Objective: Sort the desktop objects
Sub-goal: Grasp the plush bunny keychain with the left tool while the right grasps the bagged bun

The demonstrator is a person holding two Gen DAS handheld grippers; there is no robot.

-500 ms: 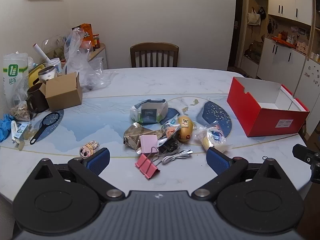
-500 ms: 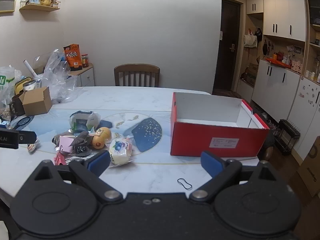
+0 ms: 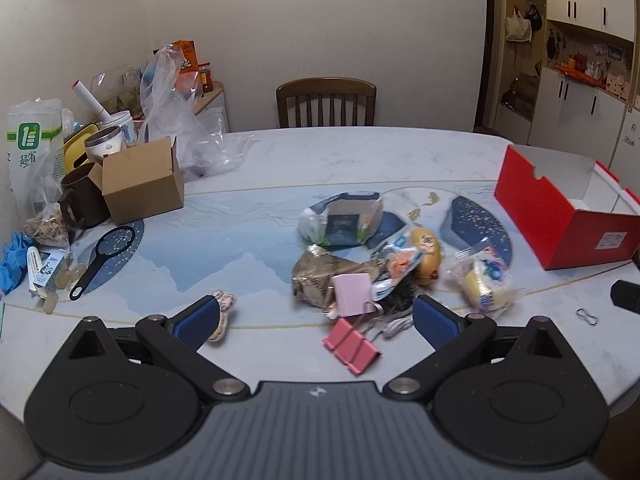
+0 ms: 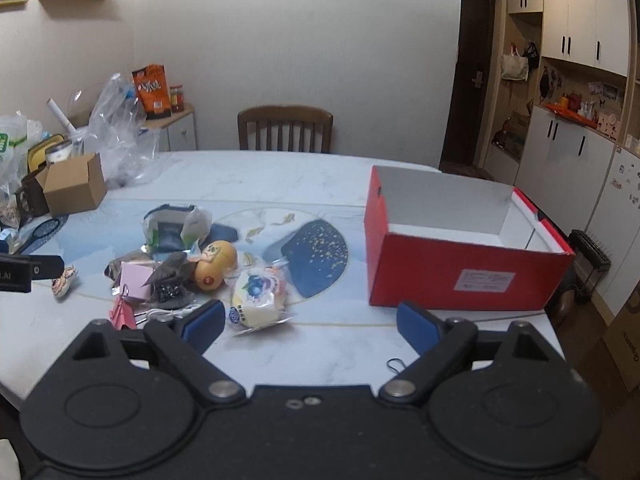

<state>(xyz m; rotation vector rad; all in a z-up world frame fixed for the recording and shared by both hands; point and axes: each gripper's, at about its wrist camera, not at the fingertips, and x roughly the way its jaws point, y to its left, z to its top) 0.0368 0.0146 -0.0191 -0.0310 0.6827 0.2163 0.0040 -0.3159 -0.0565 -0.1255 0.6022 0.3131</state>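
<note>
A pile of small things lies mid-table: a pink binder clip [image 3: 352, 346], a pink note pad [image 3: 352, 294], a white cable [image 3: 394, 324], a yellow egg-shaped toy [image 3: 426, 254] and several snack packets. My left gripper [image 3: 316, 320] hangs open just above the clip and holds nothing. A small cartoon figure [image 3: 222, 316] lies by its left finger. My right gripper [image 4: 310, 324] is open and holds nothing. A wrapped bun [image 4: 256, 296] lies just beyond its left finger. The open red box [image 4: 460, 276] stands to the right.
A cardboard box [image 3: 140, 180], a brown mug, plastic bags and a black strainer [image 3: 104, 256] crowd the left end. A wooden chair [image 3: 326, 102] stands behind the table. A small wire clip [image 4: 394, 364] lies near the front edge.
The left gripper's view has swung left, so the pile now sits further right in it. The right gripper's view has barely shifted.
</note>
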